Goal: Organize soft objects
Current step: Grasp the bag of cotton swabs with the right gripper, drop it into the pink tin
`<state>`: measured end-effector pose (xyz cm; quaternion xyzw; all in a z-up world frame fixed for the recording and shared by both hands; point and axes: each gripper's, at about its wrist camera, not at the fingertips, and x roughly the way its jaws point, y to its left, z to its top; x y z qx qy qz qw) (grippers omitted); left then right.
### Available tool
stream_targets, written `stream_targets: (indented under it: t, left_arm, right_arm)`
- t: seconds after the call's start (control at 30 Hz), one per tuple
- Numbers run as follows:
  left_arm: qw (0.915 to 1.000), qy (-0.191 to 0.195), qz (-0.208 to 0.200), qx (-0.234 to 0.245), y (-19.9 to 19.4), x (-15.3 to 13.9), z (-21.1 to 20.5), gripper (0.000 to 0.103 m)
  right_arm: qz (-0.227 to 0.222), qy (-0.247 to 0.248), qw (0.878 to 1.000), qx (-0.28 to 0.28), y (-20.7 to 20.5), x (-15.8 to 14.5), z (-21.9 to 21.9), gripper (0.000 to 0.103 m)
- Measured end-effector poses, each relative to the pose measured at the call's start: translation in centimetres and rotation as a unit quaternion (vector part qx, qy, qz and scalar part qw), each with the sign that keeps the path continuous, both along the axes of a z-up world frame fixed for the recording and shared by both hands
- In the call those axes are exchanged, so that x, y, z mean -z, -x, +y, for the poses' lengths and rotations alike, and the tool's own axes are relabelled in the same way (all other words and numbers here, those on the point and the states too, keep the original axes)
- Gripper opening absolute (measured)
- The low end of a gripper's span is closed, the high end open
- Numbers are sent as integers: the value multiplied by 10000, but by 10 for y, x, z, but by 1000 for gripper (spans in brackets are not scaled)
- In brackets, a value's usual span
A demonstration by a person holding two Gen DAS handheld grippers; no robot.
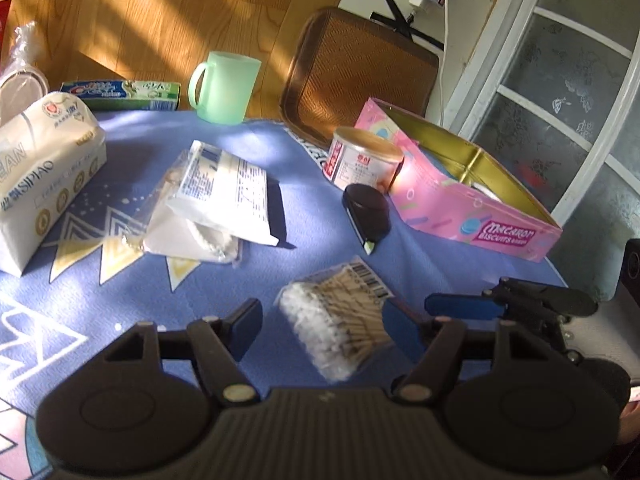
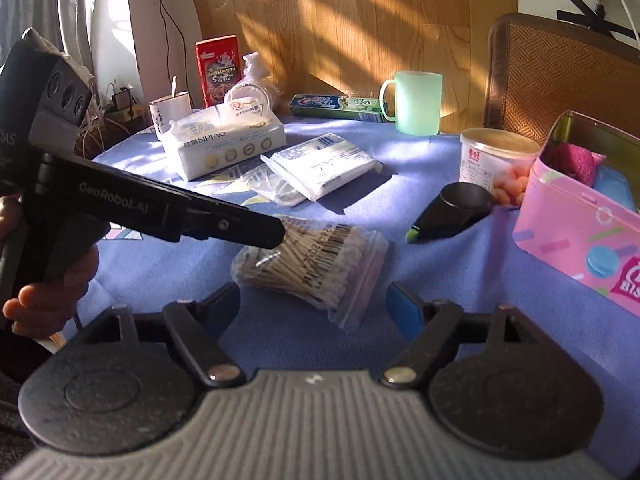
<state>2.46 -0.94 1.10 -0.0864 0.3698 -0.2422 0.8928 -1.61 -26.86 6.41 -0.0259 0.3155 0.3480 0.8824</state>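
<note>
Pink tin [image 1: 492, 216] at the right already held a magenta cloth [image 2: 572, 160], while the swab bag [image 1: 340, 320], tissue pack [image 1: 44, 176] and two flat packets [image 1: 224, 192] still lay out on the blue cloth [image 1: 120, 320], so most sorting seemed left. Both the left gripper [image 1: 320, 328] and right gripper [image 2: 316, 308] stood open and empty. The swab bag lay between the left fingers, unpinched, and just beyond the right ones.
</note>
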Motion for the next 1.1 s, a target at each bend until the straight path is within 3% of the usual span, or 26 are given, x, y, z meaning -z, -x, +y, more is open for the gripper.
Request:
stream_targets:
  t: [0.1,0.23,0.37,0.47,0.57,0.67,0.73,0.77,0.87,1.1]
  left_arm:
    - [10000,9,48,60,0,4,-8,51]
    - [9999,-73,-126,-4,-3,-12,-17,50]
    - [9973,125,-608,382,-13,-49,-42,50]
    - [9913,-31,-1070,767,-22,-70,-85,50]
    - [9820,-154,-1485,1157,-35,-82,-133,50]
    - [9762,-143,-1639,1417,-52,-90,-179,51]
    - [9740,-214,-1707,1473,-66,-90,-204,60]
    - [9762,-276,-1647,1385,-73,-87,-217,64]
    - [9820,-460,-1439,1129,-84,-75,-231,64]
    - [9816,-533,-1487,1075,-64,-59,-202,64]
  right_arm:
    - [-50,21,9999,89,-6,7,14,58]
    - [-575,115,9979,279,1,2,14,43]
    - [-1204,-77,9887,890,6,-16,-16,41]
    - [-1592,-77,9750,1551,2,-28,-42,41]
    - [-1694,-29,9606,2204,-10,-34,-73,41]
    - [-1745,40,9459,2735,-27,-34,-102,42]
    - [-1772,302,9308,3183,-48,-29,-115,42]
    - [-1757,446,9208,3453,-61,-25,-122,42]
    - [-1513,762,9018,3976,-86,-10,-140,42]
    - [-1509,190,9036,4004,-63,-8,-151,42]
